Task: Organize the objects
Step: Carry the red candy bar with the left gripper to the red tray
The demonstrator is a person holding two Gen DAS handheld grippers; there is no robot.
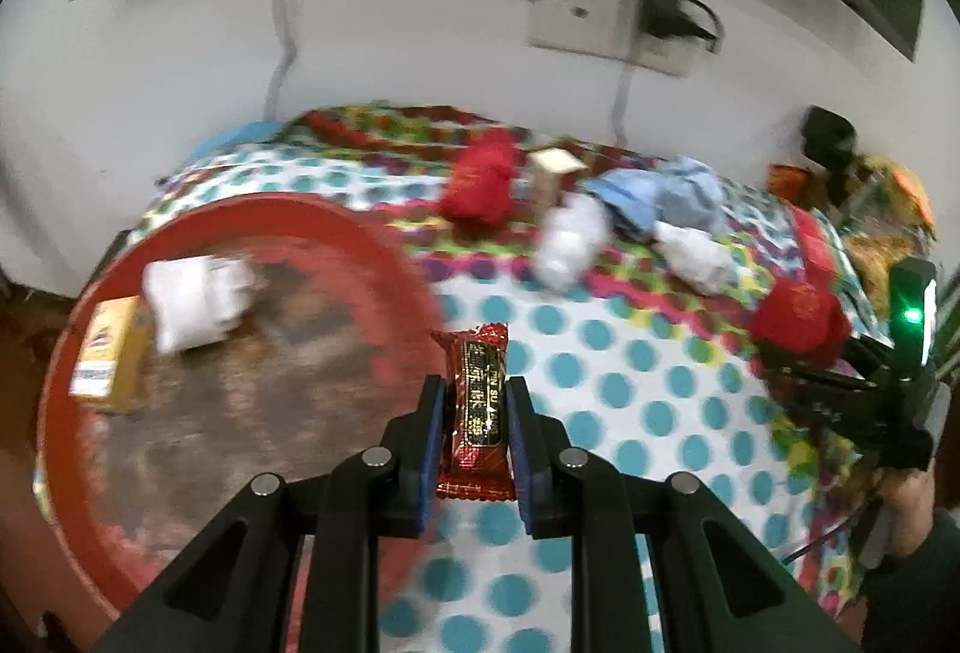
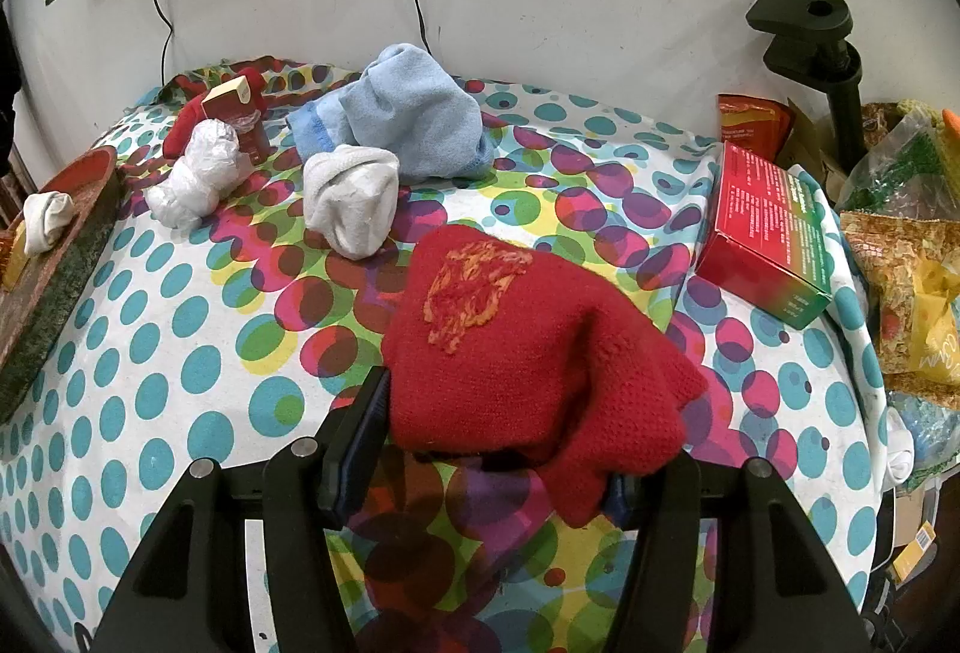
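The left gripper (image 1: 475, 413) is clamped on a red snack bar (image 1: 477, 407), its long axis running straight out along the fingers, just over the right rim of the red tray (image 1: 252, 215). The tray lies to its left, so I'd guess that's its destination. The right gripper (image 2: 504, 431) is clamped on a red sock (image 2: 510, 347), near the table's front edge.
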